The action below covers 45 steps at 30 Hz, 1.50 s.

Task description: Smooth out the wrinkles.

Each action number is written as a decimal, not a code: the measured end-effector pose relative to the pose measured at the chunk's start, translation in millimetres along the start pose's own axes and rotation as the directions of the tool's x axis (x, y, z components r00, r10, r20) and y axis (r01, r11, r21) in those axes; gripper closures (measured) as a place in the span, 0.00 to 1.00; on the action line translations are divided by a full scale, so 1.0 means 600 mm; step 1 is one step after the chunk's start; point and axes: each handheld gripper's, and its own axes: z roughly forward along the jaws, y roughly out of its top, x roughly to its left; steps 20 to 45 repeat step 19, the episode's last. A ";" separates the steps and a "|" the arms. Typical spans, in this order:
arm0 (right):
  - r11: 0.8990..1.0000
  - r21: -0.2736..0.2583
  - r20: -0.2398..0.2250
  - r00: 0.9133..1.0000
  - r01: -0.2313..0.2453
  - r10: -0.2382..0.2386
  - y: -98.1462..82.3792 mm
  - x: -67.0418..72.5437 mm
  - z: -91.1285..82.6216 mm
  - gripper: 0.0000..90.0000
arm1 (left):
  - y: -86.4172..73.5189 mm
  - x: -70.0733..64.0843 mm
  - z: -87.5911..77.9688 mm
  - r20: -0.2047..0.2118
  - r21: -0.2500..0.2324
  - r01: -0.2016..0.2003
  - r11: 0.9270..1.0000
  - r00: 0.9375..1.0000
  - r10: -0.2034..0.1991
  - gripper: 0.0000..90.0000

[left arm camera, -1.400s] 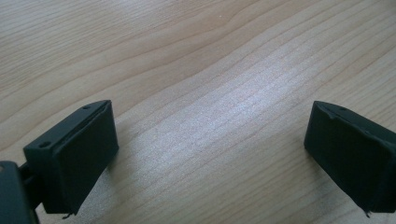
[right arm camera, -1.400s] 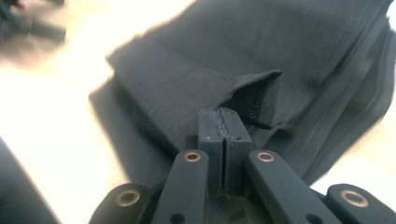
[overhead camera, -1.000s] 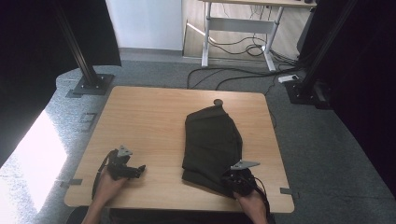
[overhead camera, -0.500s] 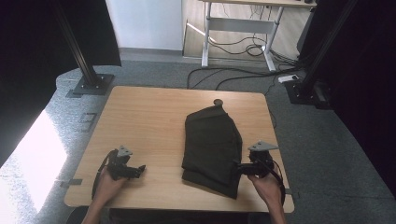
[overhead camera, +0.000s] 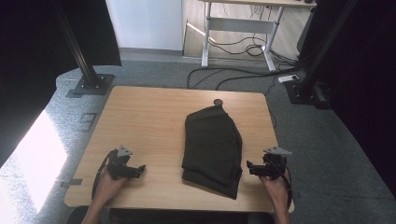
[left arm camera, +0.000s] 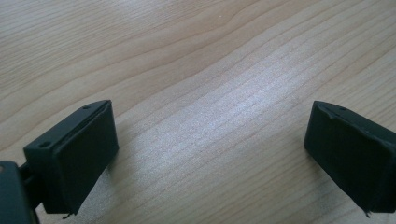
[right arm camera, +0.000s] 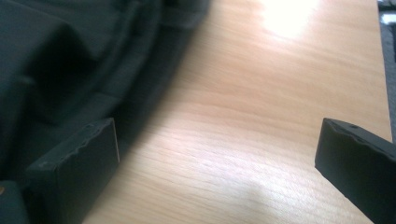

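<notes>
My left gripper [left arm camera: 210,154] has its two black jaws spread wide, nothing between them but bare pale wood; the pads [left arm camera: 79,158] hang low over the grain of the table [left arm camera: 196,56]; in the high view that same left gripper [overhead camera: 140,169] sits at about seven o'clock on the tabletop, jaws pointing toward three o'clock, my left hand [overhead camera: 108,179] wrapped behind it and its cable looping back toward my wrist; the grey plate rides on top.

My right gripper [right arm camera: 217,163] is spread just as wide, gripping nothing; bare wood lies between the jaws; the left-hand pad [right arm camera: 77,172] stands just beside the dark folded garment [right arm camera: 60,60], whose rumpled edge runs from nine o'clock up to twelve in that view; whether the pad touches the cloth I cannot tell; a bright patch of light lies on the wood at one o'clock. From above, my right gripper [overhead camera: 252,169] is at about five o'clock on the table, jaws aimed toward nine o'clock at the garment's near right corner, just beside it; my right hand [overhead camera: 275,184] holds it from behind.

The garment [overhead camera: 212,144] lies folded in a long flat pile right of the table's centre, its narrow end toward twelve o'clock, its wider end toward six, well apart from my left gripper; a small dark round thing [overhead camera: 218,101] sits at its far tip.

Beyond the table [overhead camera: 149,116] is grey carpet, with black stand bases [overhead camera: 91,84] at ten and two o'clock and a desk frame with cables [overhead camera: 243,51] at twelve.
</notes>
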 end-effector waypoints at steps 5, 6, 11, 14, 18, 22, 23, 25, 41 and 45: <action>1.000 0.018 0.021 1.000 -0.023 0.022 -0.030 -0.007 0.030 0.00 | 0.000 0.000 0.000 0.000 0.000 0.000 1.000 1.000 0.000 0.03; 0.999 0.026 0.024 1.000 -0.019 0.019 -0.036 -0.007 0.037 0.00 | 0.000 0.000 0.000 -0.001 0.000 0.000 1.000 1.000 0.000 0.03; 0.999 0.048 0.021 1.000 -0.015 0.014 -0.046 -0.008 0.051 0.00 | -0.001 -0.001 -0.001 -0.001 -0.001 0.001 1.000 1.000 -0.001 0.03; 0.999 0.048 0.024 1.000 -0.016 0.015 -0.047 -0.008 0.050 0.00 | -0.001 -0.001 -0.001 -0.002 -0.001 0.001 1.000 1.000 -0.001 0.03; 0.999 0.048 0.026 0.999 -0.020 0.019 -0.048 -0.007 0.050 0.00 | -0.001 -0.001 0.000 -0.001 -0.001 0.000 1.000 1.000 0.000 0.03; 0.999 0.047 0.026 0.999 -0.020 0.019 -0.048 -0.007 0.050 0.00 | -0.001 -0.001 0.000 -0.001 0.000 0.000 1.000 1.000 0.000 0.03; 0.999 0.047 0.026 0.999 -0.020 0.019 -0.048 -0.007 0.050 0.00 | -0.001 -0.001 0.000 -0.001 0.000 0.000 1.000 1.000 0.000 0.03; 0.999 0.047 0.026 0.999 -0.020 0.019 -0.048 -0.007 0.050 0.00 | -0.001 -0.001 0.000 -0.001 0.000 0.000 1.000 1.000 0.000 0.03; 0.999 0.047 0.026 0.999 -0.020 0.019 -0.048 -0.007 0.050 0.00 | -0.001 -0.001 0.000 -0.001 0.000 0.000 1.000 1.000 0.000 0.03; 0.999 0.047 0.026 0.999 -0.020 0.019 -0.048 -0.007 0.050 0.00 | -0.001 -0.001 0.000 -0.001 0.000 0.000 1.000 1.000 0.000 0.03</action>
